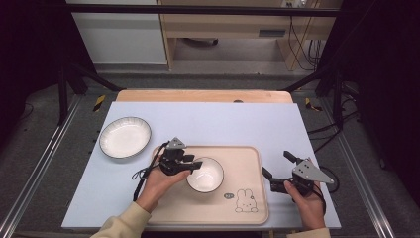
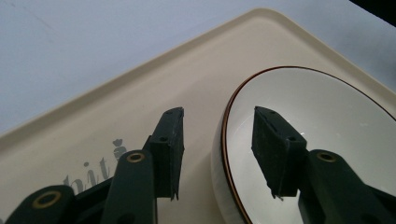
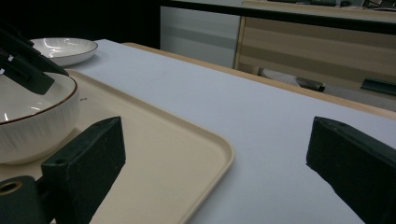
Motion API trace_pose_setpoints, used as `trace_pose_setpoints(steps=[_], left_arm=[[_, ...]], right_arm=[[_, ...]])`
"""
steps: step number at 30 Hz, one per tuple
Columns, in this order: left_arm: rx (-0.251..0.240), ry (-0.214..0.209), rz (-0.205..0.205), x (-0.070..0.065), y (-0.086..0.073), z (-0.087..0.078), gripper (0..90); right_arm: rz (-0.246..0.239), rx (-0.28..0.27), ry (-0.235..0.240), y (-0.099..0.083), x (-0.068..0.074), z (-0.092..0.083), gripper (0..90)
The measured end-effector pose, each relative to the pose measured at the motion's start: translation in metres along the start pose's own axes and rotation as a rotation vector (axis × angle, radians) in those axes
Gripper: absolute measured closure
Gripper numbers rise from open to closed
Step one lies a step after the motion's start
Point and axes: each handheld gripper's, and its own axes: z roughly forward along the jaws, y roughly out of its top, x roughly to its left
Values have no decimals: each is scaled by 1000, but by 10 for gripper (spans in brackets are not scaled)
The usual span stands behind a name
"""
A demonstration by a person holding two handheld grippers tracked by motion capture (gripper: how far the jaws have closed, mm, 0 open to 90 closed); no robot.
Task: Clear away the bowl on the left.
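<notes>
My left claw point(image 2: 217, 140) straddles the bowl point(image 1: 205, 174) rim on the tray point(image 1: 247, 153), one pad inside, one outside, both clear of it, so it's open w/ nothing gripped. Right claw point(image 3: 215, 163) gapes wide off the tray's right edge; left is nearer.
</notes>
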Motion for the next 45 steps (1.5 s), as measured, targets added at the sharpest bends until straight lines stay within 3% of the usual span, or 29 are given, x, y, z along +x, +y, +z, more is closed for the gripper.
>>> trace_pose_setpoints(steps=[9,12,20,23,39,45], left_arm=[[-70,-10,23,-2,3,-4,409],[-95,-2,34,-2,3,-6,305],[-142,-23,39,-3,5,-9,152],[-164,-26,64,-5,5,-13,96],[-220,-17,145,-2,2,-35,62],[-226,-1,157,1,-3,-46,58]], right_arm=[[0,1,0,0,0,0,46],[0,1,1,0,0,0,46],[0,1,1,0,0,0,46],[0,1,1,0,1,0,45],[0,-2,1,0,1,0,43],[0,-1,2,0,1,0,43]])
